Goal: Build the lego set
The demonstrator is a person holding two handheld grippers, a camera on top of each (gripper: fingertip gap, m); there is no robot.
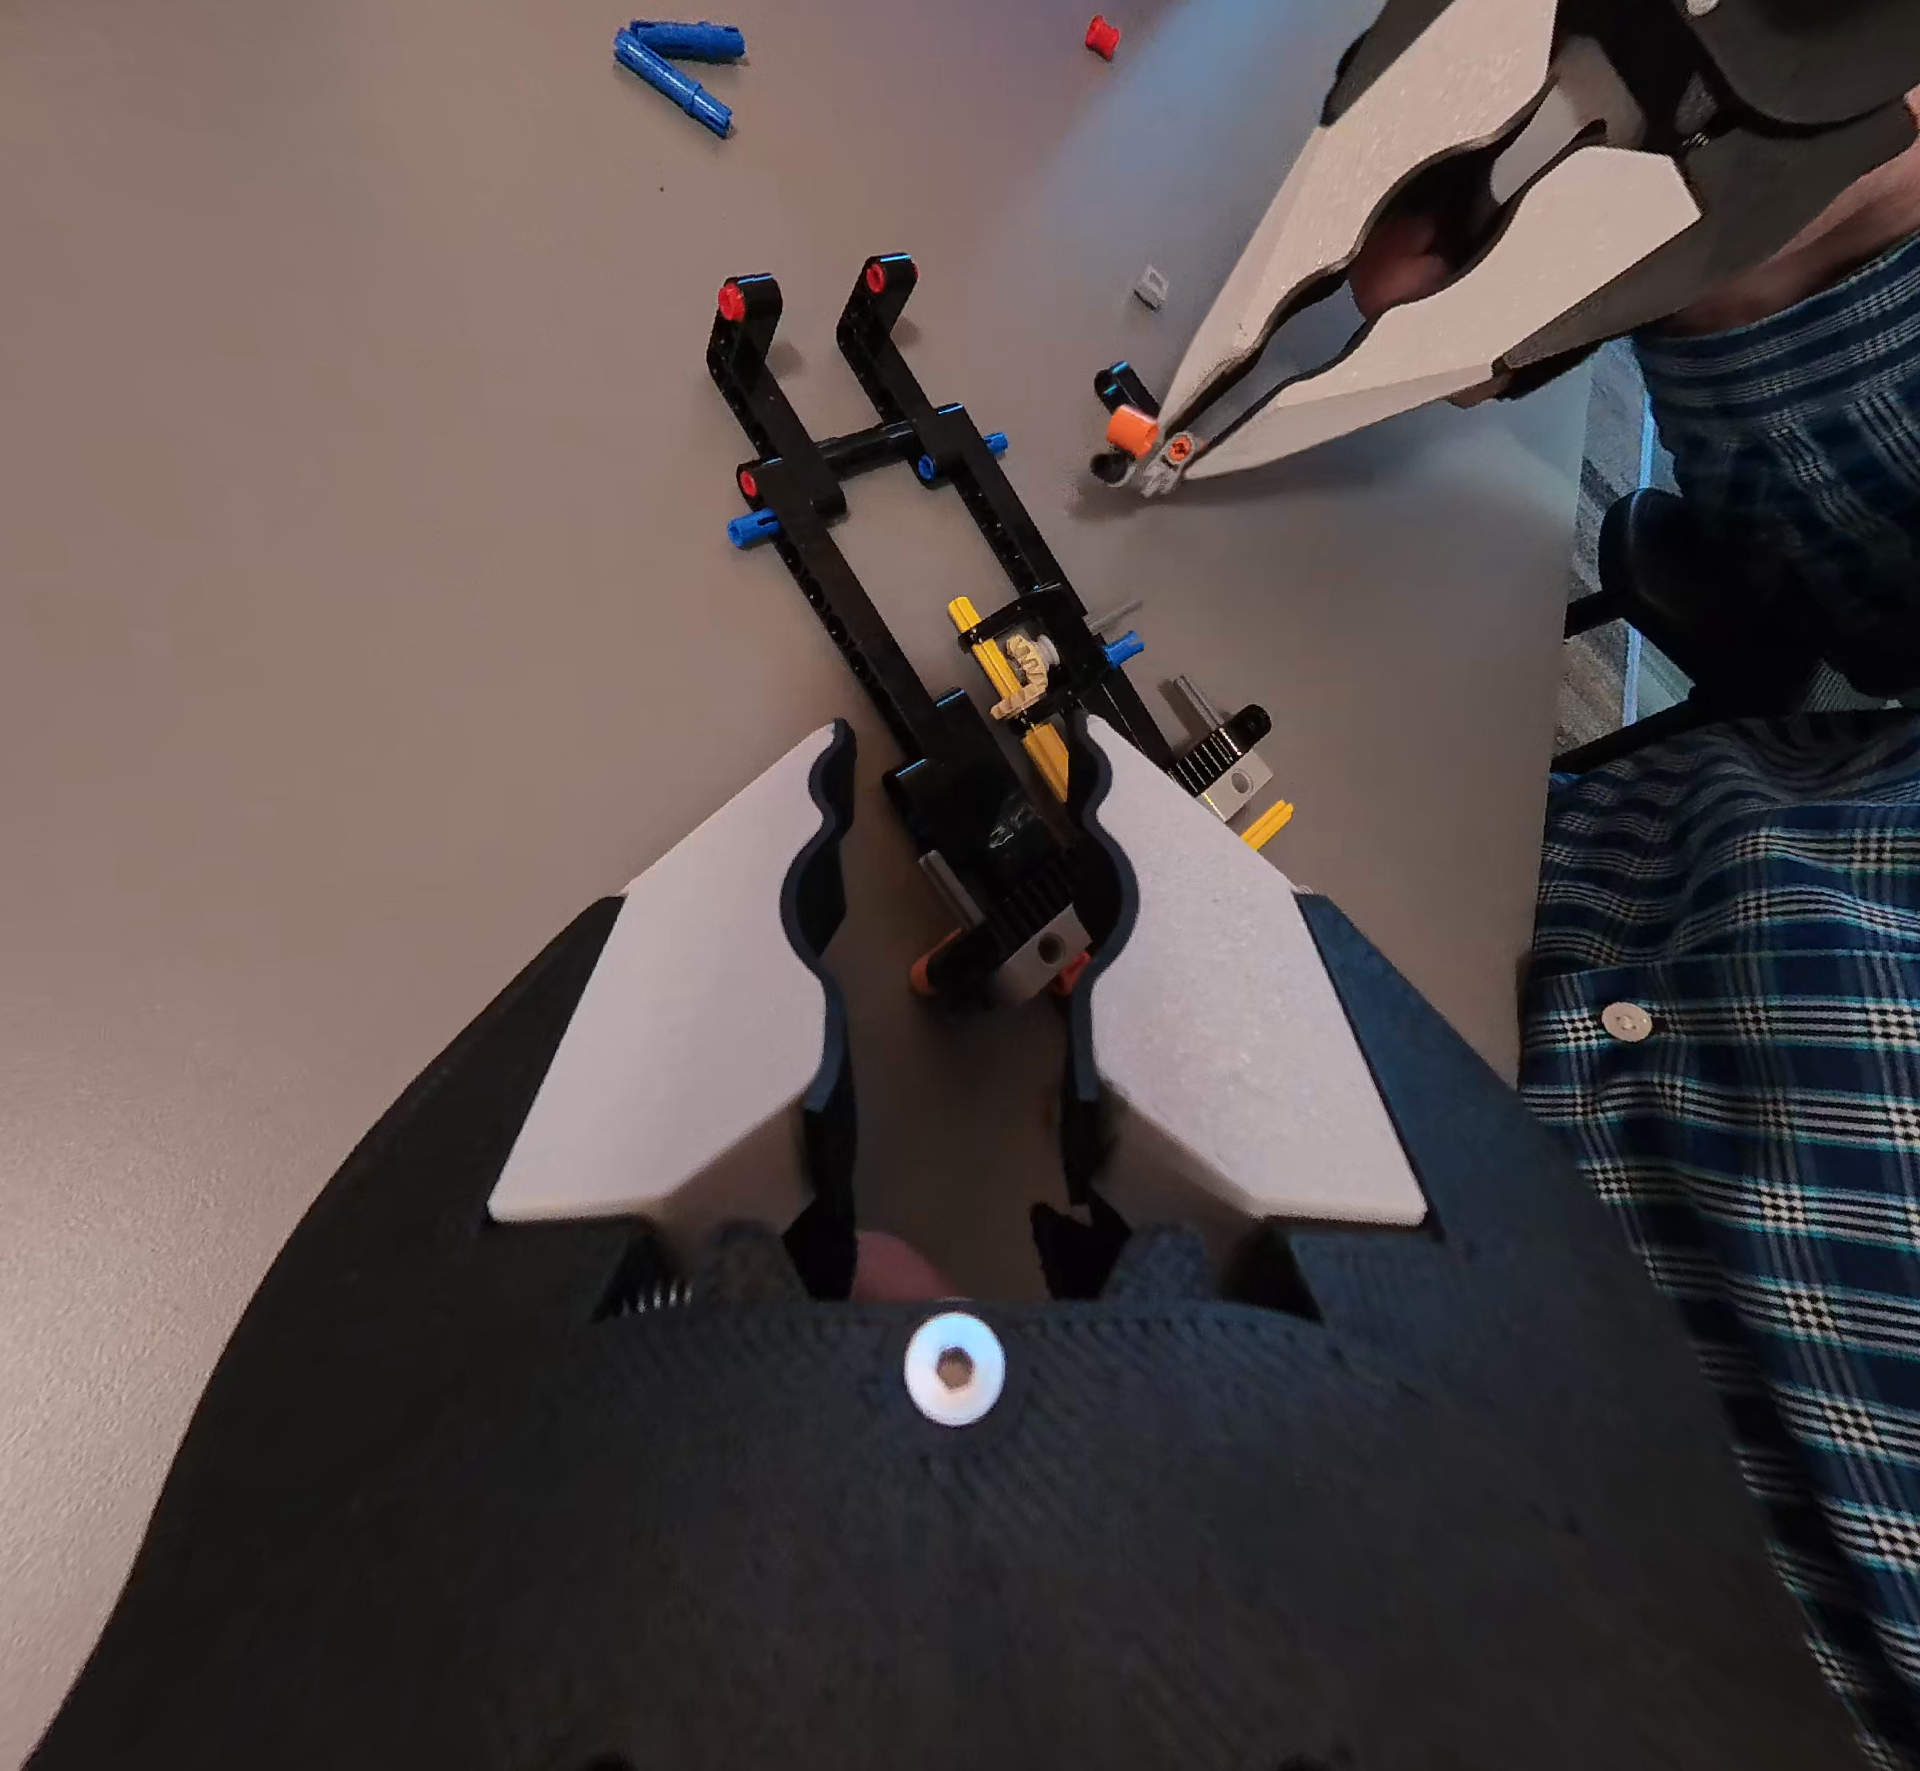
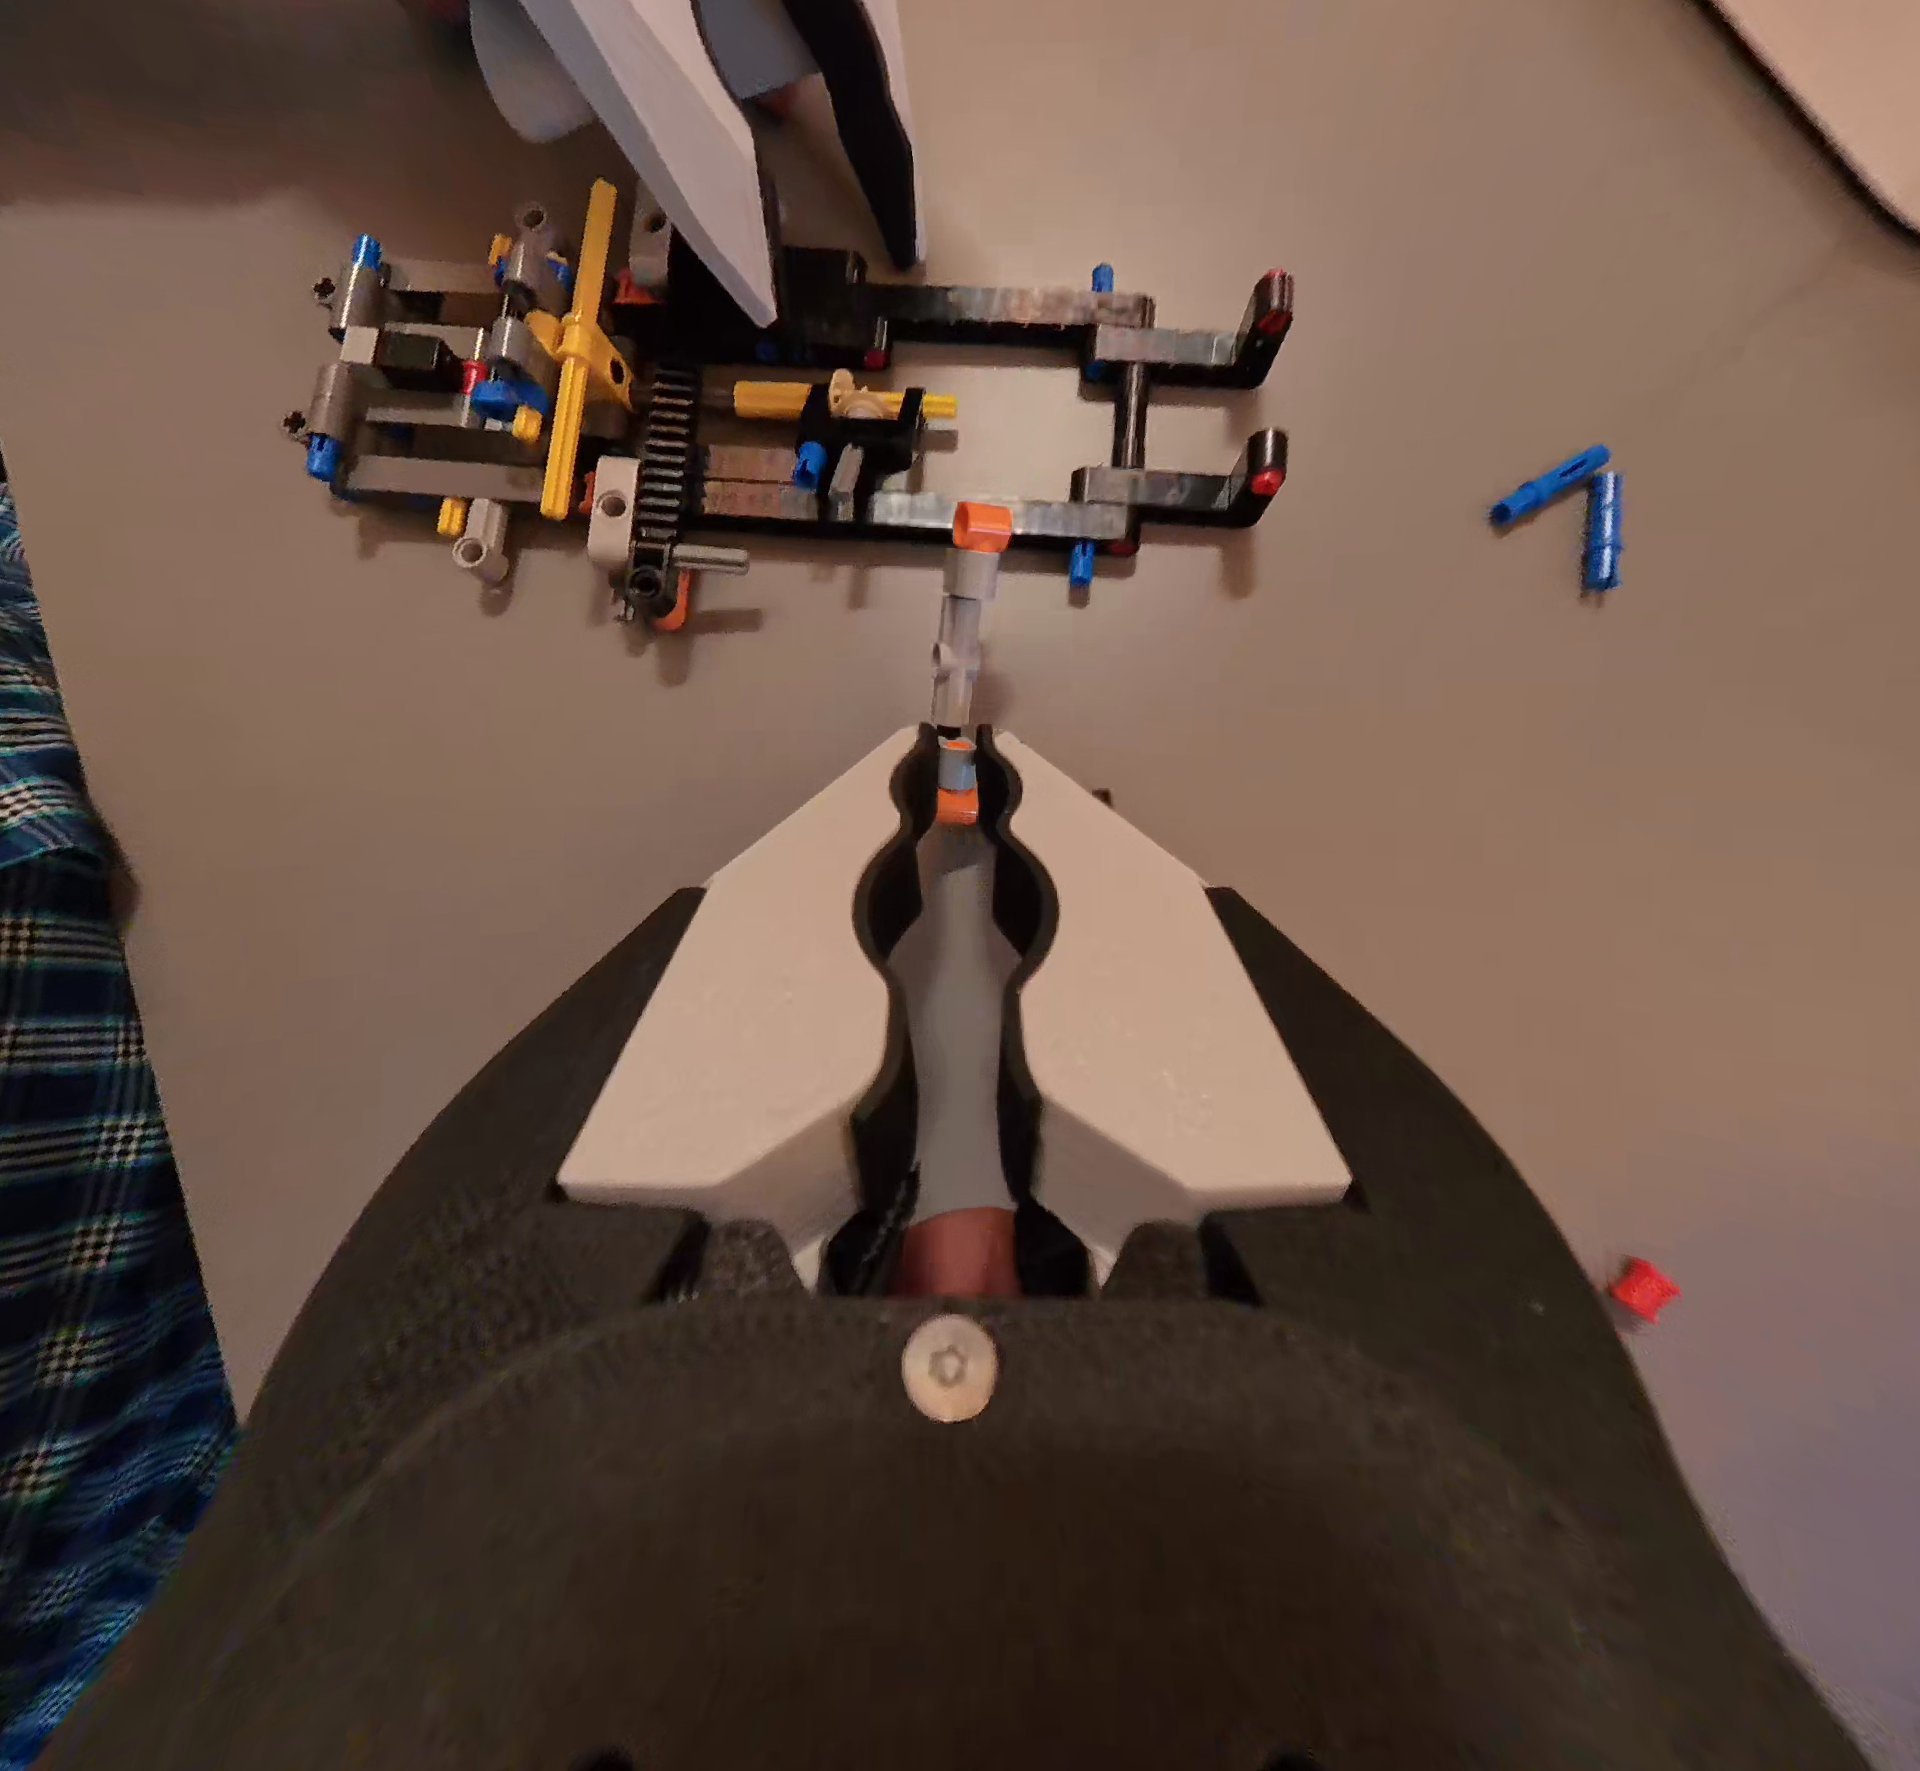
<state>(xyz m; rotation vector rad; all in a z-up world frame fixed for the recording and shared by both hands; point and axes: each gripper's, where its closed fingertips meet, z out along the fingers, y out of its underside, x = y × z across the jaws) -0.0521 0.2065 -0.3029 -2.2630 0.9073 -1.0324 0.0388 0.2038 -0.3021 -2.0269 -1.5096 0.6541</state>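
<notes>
The black lego frame (image 2: 935,433) lies flat on the grey tabletop (image 2: 1351,838), its two long beams joined by a cross axle, red pins at the far hooked ends. The left gripper (image 1: 961,755) is down over the gear end of that frame, fingers (image 1: 707,942) spread apart either side of the black block and toothed rack; whether they touch the frame, I cannot tell. A yellow axle (image 1: 1044,755) pokes up between them, right in the gap.

The right gripper (image 2: 951,739) has its fingers (image 2: 1143,973) pinched together on a slim grey and orange piece (image 2: 961,641), whose orange tip meets the near beam of the frame. In the left wrist view a small black connector (image 1: 1124,386) sits just beside that tip, crowding the approach.

Loose parts around the frame: two blue pins (image 2: 1569,506) beyond its hooked end, well apart from it, and a red bush (image 2: 1642,1290) off to the right of the right gripper. A tiny grey piece (image 1: 1151,285) lies near the right gripper's fingers. A plaid sleeve (image 1: 1745,1202) borders the tabletop edge beside the frame's gear end.
</notes>
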